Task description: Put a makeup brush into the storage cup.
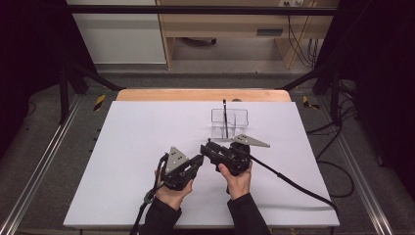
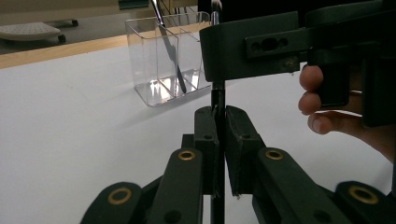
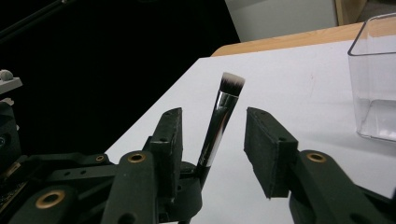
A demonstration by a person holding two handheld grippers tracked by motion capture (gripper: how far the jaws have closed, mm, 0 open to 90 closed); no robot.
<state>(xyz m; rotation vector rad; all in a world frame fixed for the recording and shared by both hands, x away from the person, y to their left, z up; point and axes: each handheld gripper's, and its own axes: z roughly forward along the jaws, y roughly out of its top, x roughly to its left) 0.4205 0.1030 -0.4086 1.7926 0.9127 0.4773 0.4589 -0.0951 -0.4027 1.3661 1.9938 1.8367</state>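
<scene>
Left hand-held gripper clamped on brush handle; brush upright, bristles up; right hand-held gripper apart around it.

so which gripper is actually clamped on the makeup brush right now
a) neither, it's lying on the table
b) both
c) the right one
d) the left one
d: in the left gripper view the left gripper is shut on the brush handle, while in the right gripper view the right gripper has its pads apart on either side of the brush, not pressing it.
</scene>
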